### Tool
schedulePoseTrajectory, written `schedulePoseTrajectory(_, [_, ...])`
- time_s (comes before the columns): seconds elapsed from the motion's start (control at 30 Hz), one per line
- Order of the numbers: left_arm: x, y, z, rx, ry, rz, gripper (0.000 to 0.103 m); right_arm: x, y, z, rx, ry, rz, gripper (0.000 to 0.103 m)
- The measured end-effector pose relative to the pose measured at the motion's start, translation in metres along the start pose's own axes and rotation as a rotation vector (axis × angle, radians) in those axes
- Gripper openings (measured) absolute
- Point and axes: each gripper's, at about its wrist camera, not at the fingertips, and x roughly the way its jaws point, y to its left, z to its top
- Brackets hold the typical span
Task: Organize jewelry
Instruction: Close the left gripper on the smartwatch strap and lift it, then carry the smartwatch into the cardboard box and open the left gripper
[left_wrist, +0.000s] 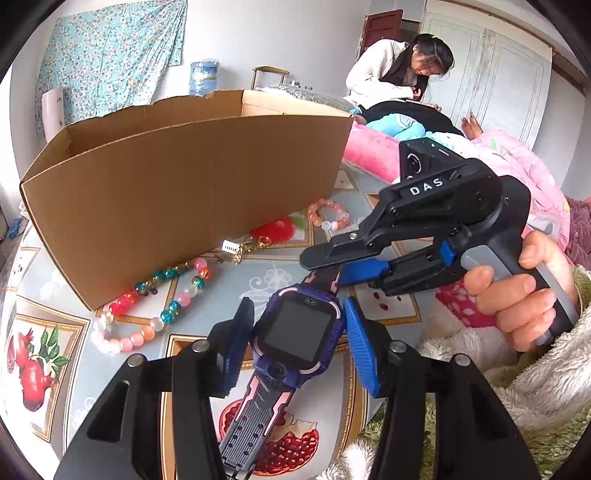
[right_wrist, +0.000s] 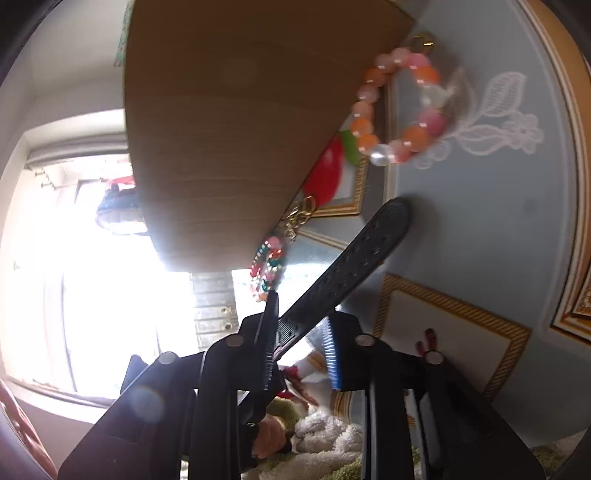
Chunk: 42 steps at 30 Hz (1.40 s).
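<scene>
Mid-pickup of the purple kids' smartwatch (left_wrist: 300, 334) off the tablecloth: my left gripper (left_wrist: 299, 343) straddles its case, jaws apart, my right gripper (right_wrist: 301, 347) pinches the strap (right_wrist: 343, 273); next, lift into the cardboard box (left_wrist: 184, 177).

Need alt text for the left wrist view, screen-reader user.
A purple smartwatch sits between the open blue pads of the left claw, while the right claw pinches its far strap. Behind stands an open cardboard box on a fruit-print tablecloth, with beaded bracelets along its base.
</scene>
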Motion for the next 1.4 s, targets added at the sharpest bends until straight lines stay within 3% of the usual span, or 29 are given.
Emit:
schedulePoseTrajectory(0.23, [0.01, -0.002, -0.002, -0.003, 0.065, 0.02, 0.049, -0.005, 0.001, -0.002, -0.036, -0.032, -0.026, 0.002])
schedulePoseTrajectory(0.63, [0.003, -0.007, -0.019, 0.026, 0.153, 0.12, 0.049, -0.028, 0.044, -0.001, -0.243, -0.162, -0.167, 0.001])
schedulePoseTrajectory(0.8, [0.003, -0.023, -0.027, 0.135, 0.178, 0.185, 0.039, -0.045, 0.059, 0.015, -0.281, -0.181, -0.198, 0.001])
schedulePoseTrajectory(0.97, [0.004, -0.031, -0.026, 0.17, 0.195, 0.154, 0.022, -0.041, 0.061, 0.013, -0.288, -0.185, -0.196, 0.001])
schedulePoseTrajectory(1.23, [0.006, -0.04, -0.025, 0.228, 0.197, 0.175, 0.02, -0.05, 0.077, -0.001, -0.405, -0.216, -0.23, 0.001])
schedulePoseTrajectory(1.4, [0.006, -0.05, -0.027, 0.243, 0.187, 0.152, 0.019, -0.059, 0.103, -0.017, -0.508, -0.211, -0.204, 0.001])
